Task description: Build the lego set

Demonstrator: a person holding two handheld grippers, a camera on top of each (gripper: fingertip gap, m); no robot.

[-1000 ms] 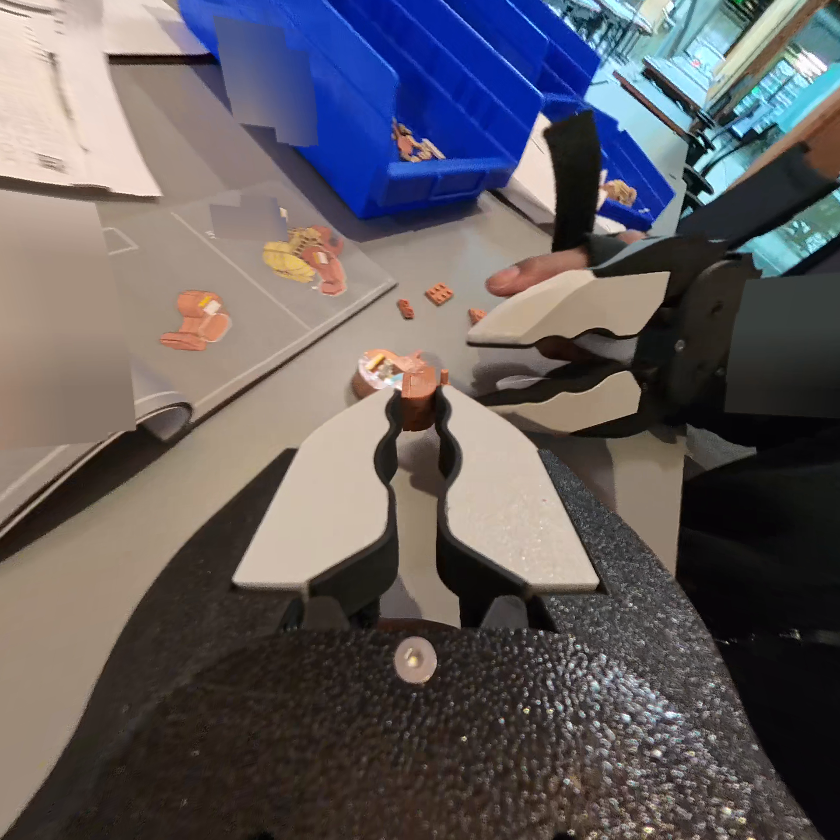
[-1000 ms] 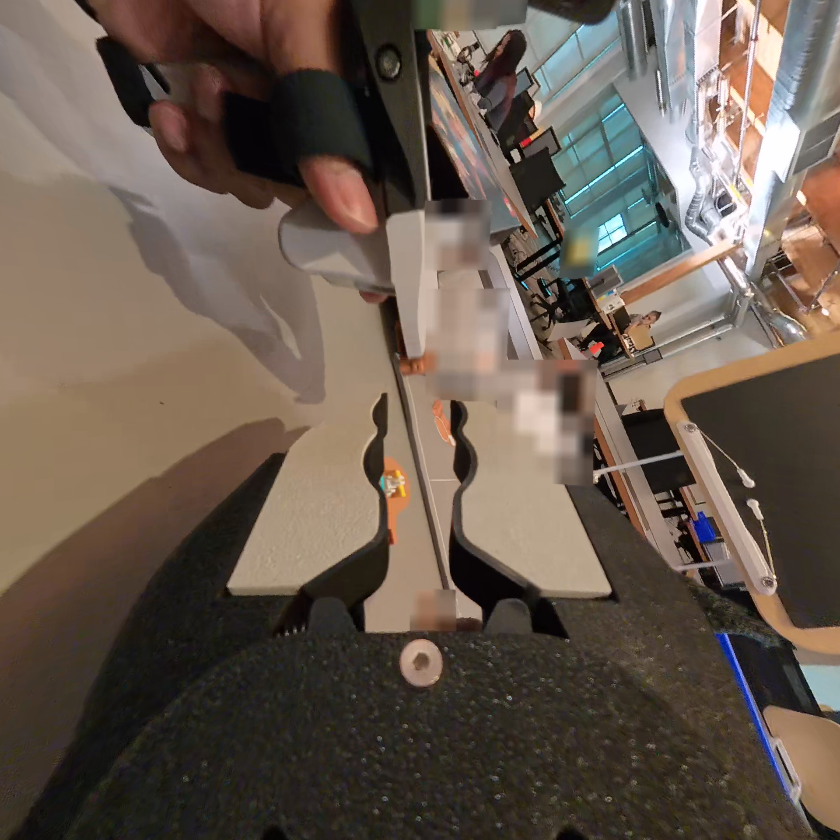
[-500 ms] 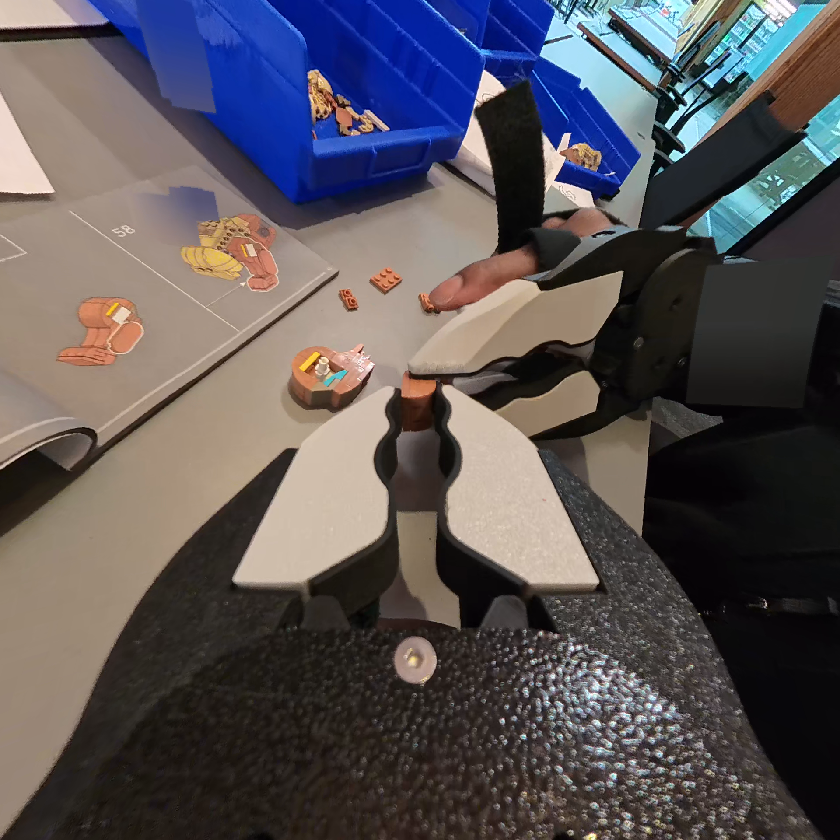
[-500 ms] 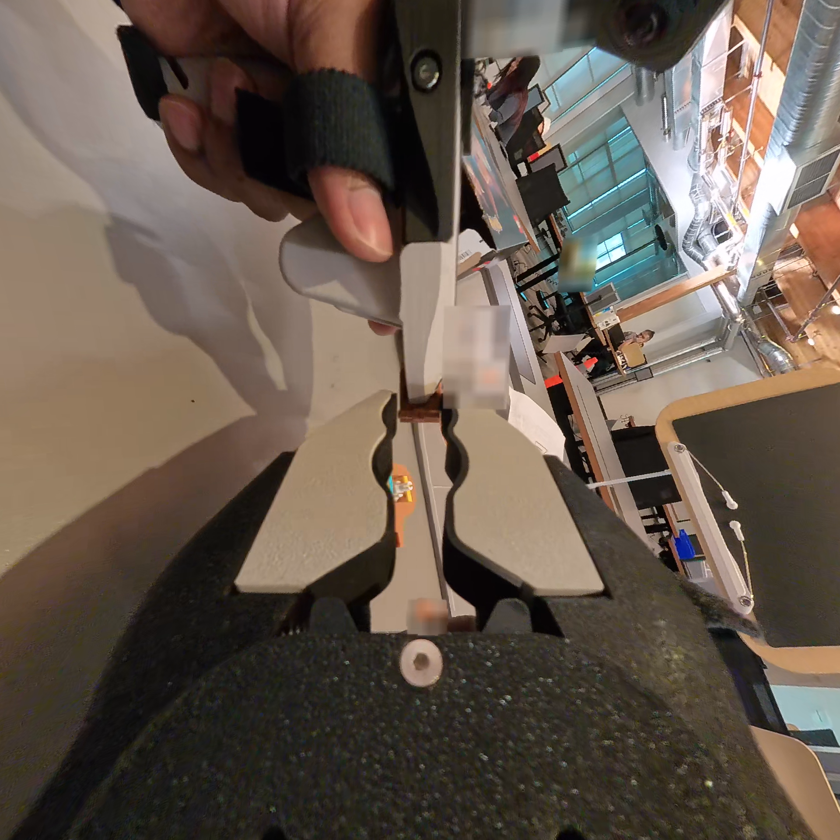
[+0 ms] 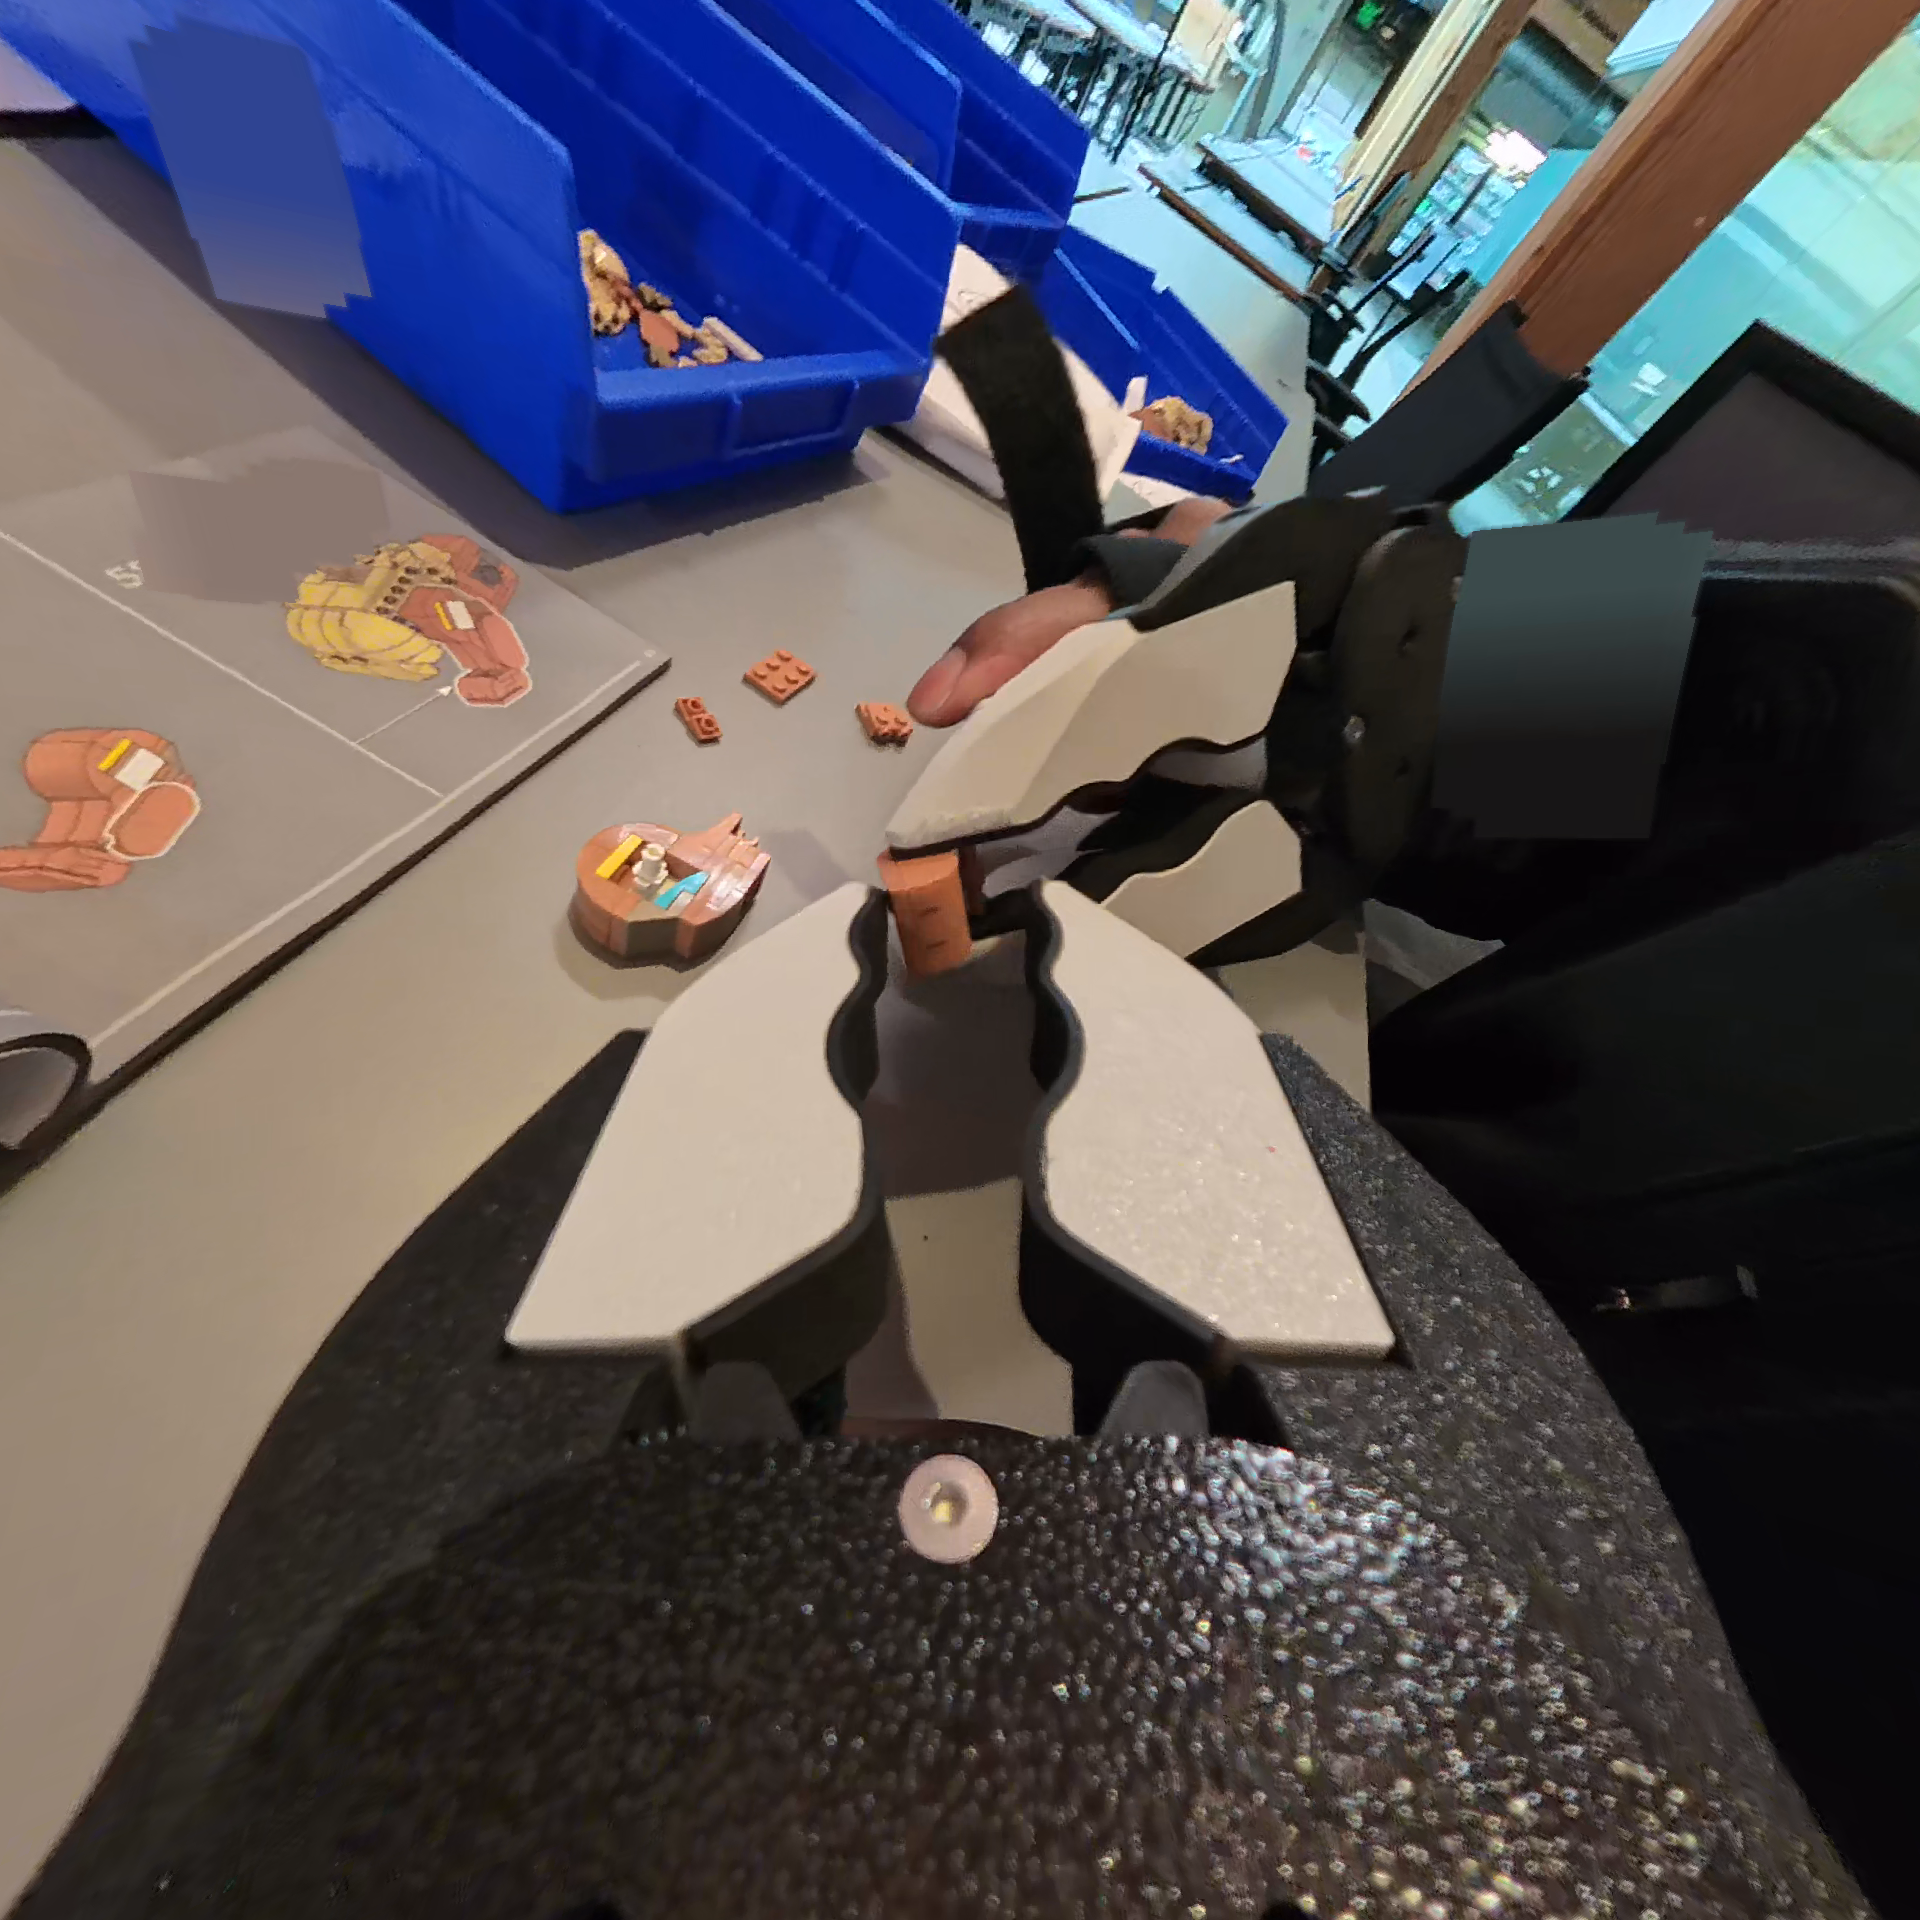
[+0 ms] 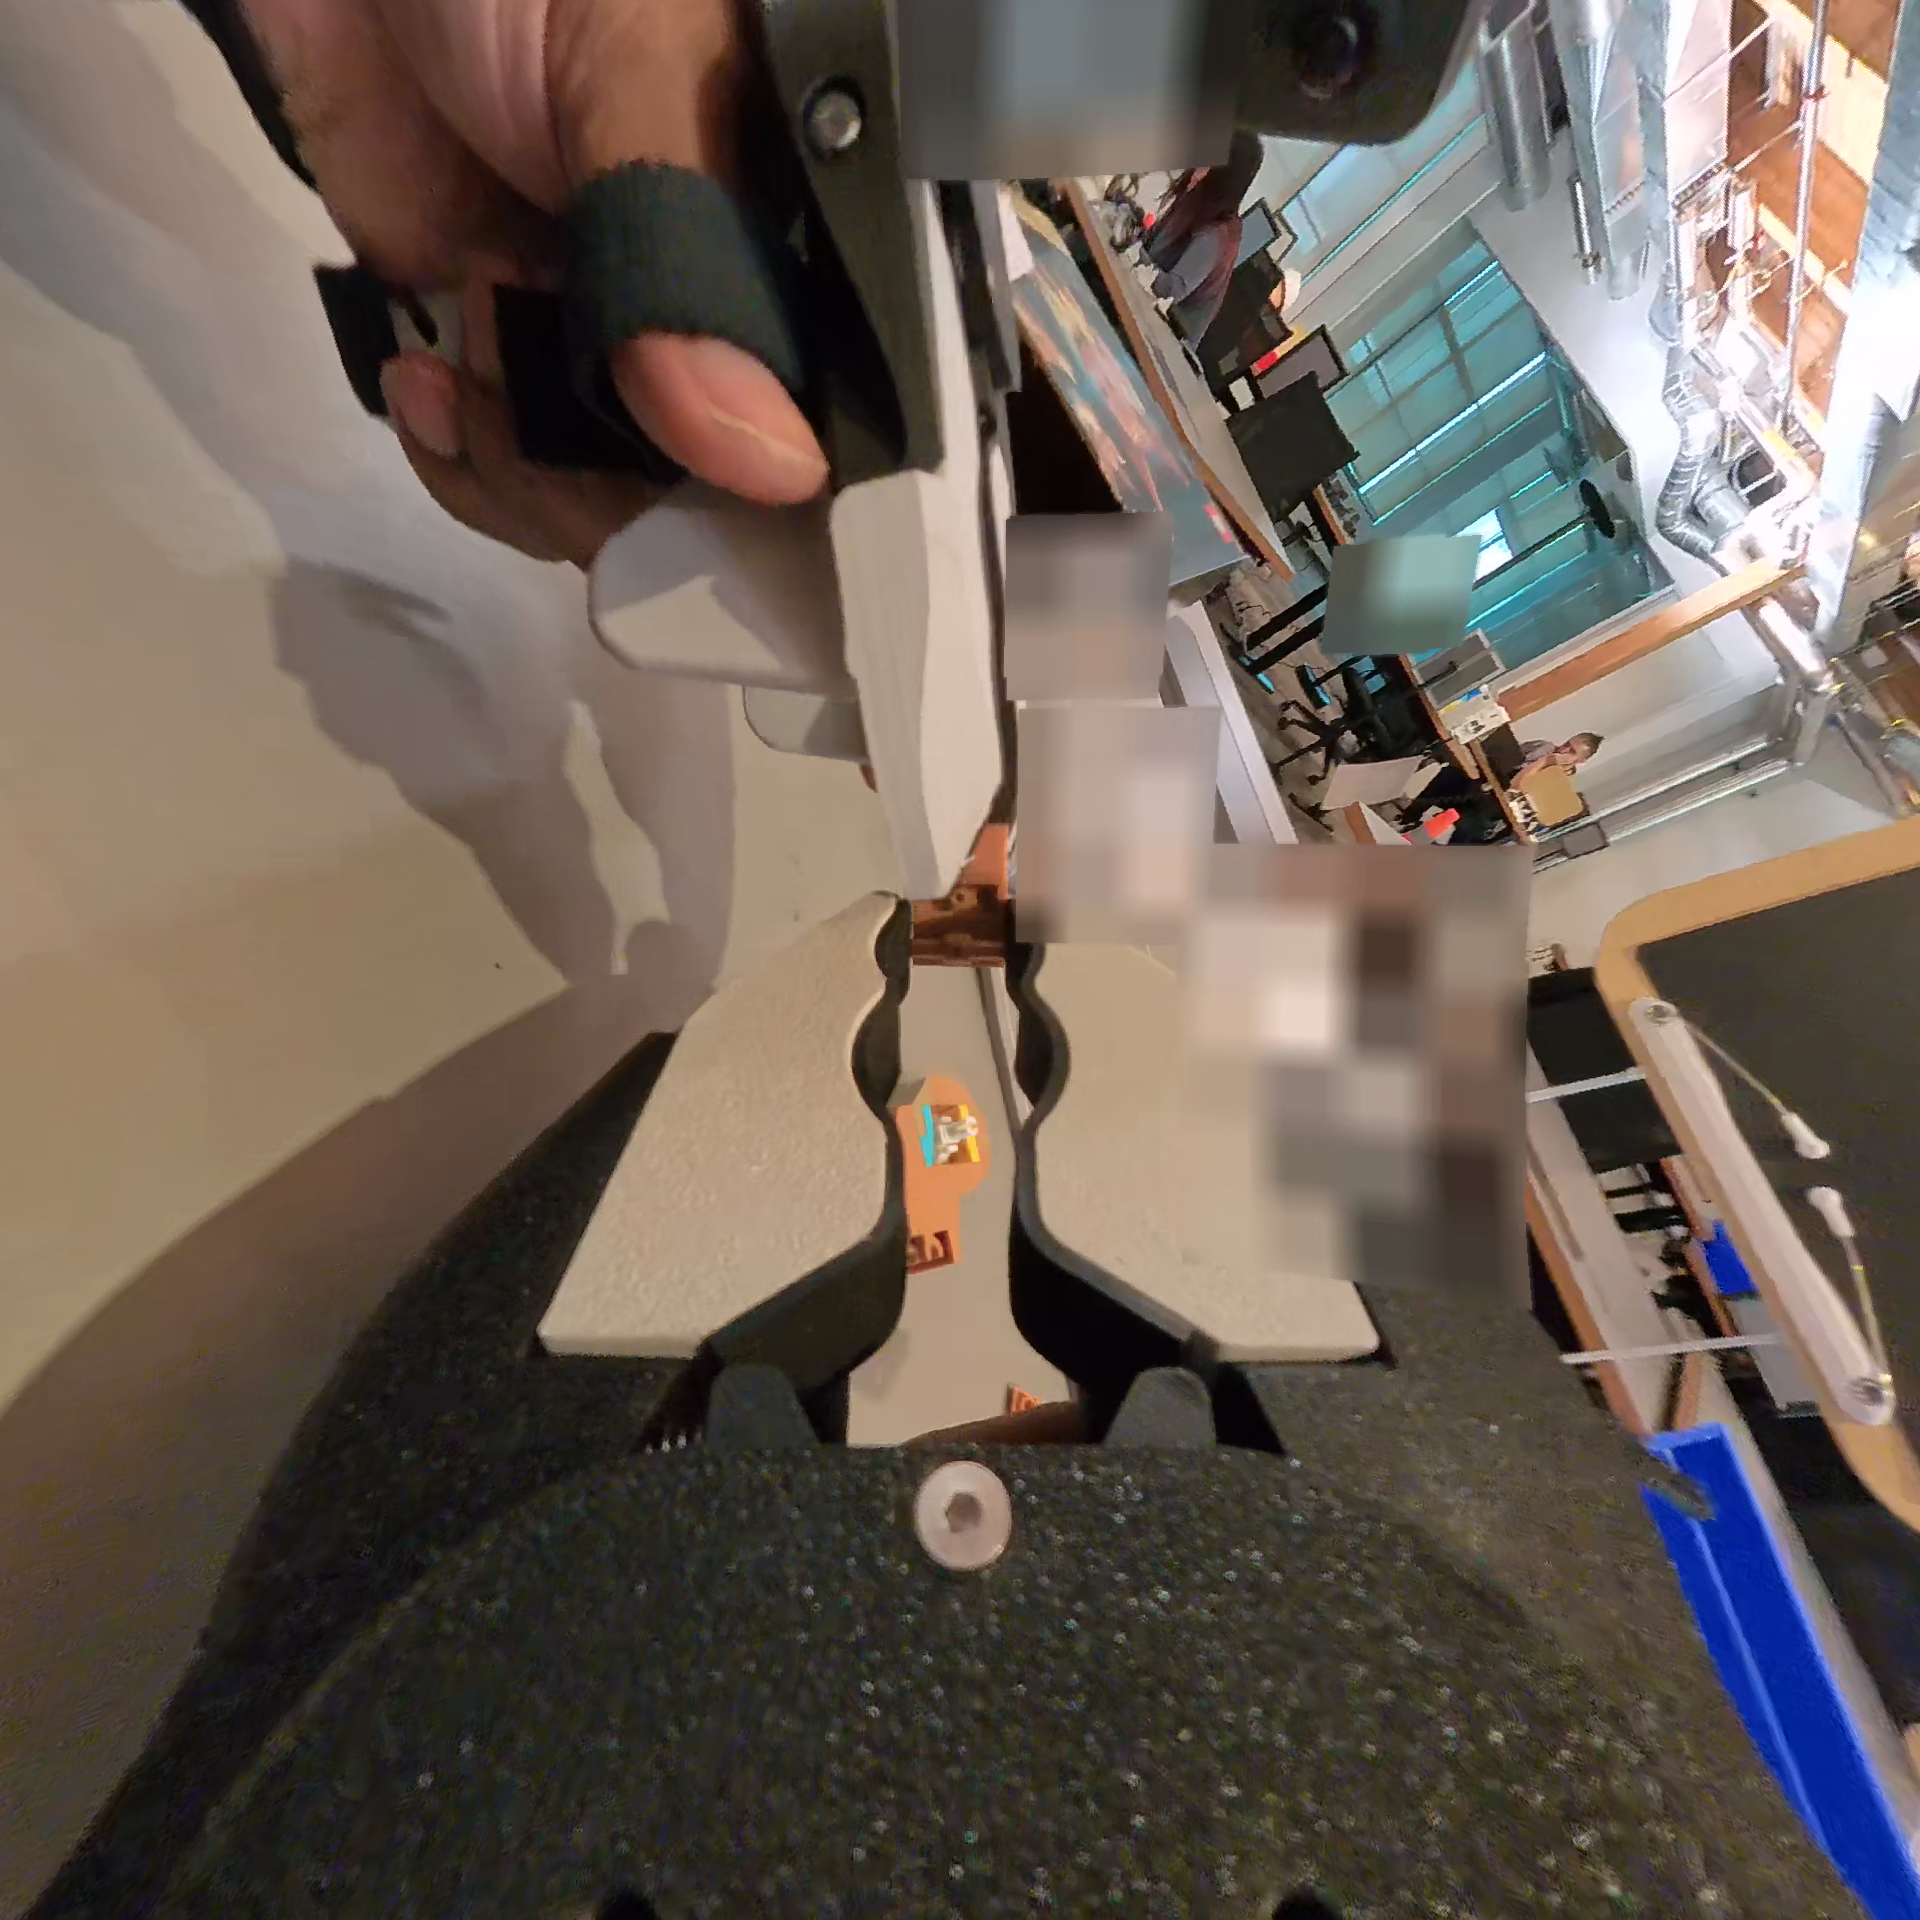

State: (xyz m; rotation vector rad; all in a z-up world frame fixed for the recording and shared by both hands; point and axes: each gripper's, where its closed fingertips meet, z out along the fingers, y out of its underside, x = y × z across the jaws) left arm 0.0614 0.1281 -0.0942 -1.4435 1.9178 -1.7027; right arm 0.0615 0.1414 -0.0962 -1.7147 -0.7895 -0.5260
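At frame centre, the right hand-held gripper (image 6: 956, 930) pinches a brown brick (image 5: 928, 920); the left hand-held gripper (image 5: 951, 914) stands slightly open around it.

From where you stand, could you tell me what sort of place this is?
Probably a shared workshop or lab set up for toy-brick building: blue bins of small parts and an open instruction booklet lie on a grey table, with rows of desks and office chairs behind.
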